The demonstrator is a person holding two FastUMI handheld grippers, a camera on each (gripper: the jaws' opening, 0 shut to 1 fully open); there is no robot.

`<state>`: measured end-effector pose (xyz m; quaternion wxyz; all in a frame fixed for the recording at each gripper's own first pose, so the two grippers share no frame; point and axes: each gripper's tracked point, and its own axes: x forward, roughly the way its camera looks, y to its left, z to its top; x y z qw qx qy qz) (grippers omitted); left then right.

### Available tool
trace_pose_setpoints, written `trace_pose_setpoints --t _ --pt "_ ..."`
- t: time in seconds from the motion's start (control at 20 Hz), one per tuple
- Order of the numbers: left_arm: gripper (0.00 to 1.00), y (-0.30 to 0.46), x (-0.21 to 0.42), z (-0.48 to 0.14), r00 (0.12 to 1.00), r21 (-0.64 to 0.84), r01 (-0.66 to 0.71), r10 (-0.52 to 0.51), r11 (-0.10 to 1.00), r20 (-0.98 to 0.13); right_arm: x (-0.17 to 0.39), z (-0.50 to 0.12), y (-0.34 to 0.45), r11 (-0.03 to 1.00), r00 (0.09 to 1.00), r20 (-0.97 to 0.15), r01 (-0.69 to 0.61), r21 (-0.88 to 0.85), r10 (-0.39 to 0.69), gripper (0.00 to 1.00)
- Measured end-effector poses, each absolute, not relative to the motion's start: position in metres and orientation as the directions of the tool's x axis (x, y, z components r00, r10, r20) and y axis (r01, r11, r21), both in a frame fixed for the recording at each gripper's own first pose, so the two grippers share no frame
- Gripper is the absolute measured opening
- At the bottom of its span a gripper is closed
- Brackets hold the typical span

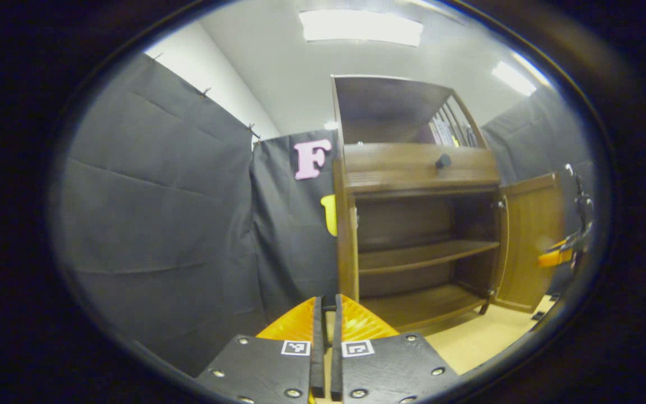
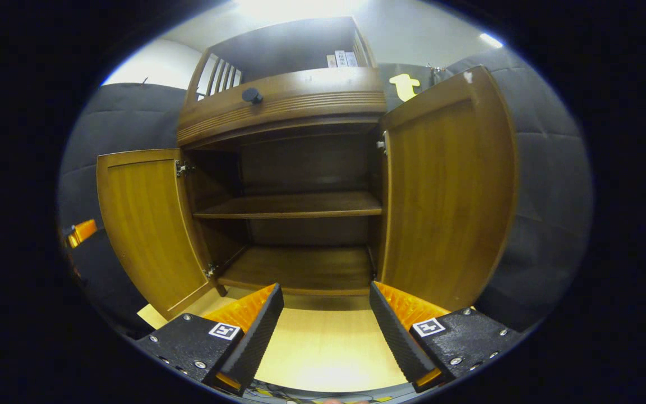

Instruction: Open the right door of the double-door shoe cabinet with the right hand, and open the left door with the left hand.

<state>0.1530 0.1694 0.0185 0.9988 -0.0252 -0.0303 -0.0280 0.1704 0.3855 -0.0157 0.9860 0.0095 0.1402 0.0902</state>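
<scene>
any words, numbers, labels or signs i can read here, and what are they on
No readable text.
Spines on the top shelf of the cabinet: too small and blurred to read.
Square markers on the left gripper and right gripper: coded patterns, no words.

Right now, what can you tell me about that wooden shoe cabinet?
The shoe cabinet looks like warm brown wood. Both lower doors stand swung wide open: the left door and the right door, each on metal hinges. Inside, one shelf spans the middle above the bottom board; both look bare. Above is a ribbed front with a dark round knob, then an open top compartment. Neither pair of tongs touches it.
</scene>
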Motion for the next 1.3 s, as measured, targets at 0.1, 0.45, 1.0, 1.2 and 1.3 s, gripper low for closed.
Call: trace_pose_setpoints --t 0.1,0.45,1.0,1.2,1.3 --pt "0.35 0.124 0.135 0.044 0.992 -0.090 0.087 -0.078 0.992 0.097 0.167 -0.005 0.370 0.984 0.951 -0.251 -0.176 0.036 0.179 0.92" --pt "1.00 0.016 0.117 0.051 0.998 -0.117 0.021 -0.014 0.993 0.057 0.150 0.022 0.344 0.977 0.960 -0.184 -0.208 0.044 0.212 0.92" --pt "0.94 -0.031 0.072 0.044 0.999 -0.126 -0.048 0.048 0.991 -0.006 0.111 0.024 0.331 0.959 0.946 -0.155 -0.281 0.044 0.284 0.92" --pt "0.97 -0.025 0.065 0.051 0.997 -0.090 -0.078 0.078 0.993 0.000 0.117 0.024 0.327 0.964 0.953 -0.148 -0.259 0.062 0.265 0.92" --pt "1.00 -0.022 0.065 0.053 0.996 -0.066 -0.086 0.087 0.994 0.006 0.121 0.023 0.327 0.966 0.954 -0.154 -0.247 0.076 0.256 0.92"
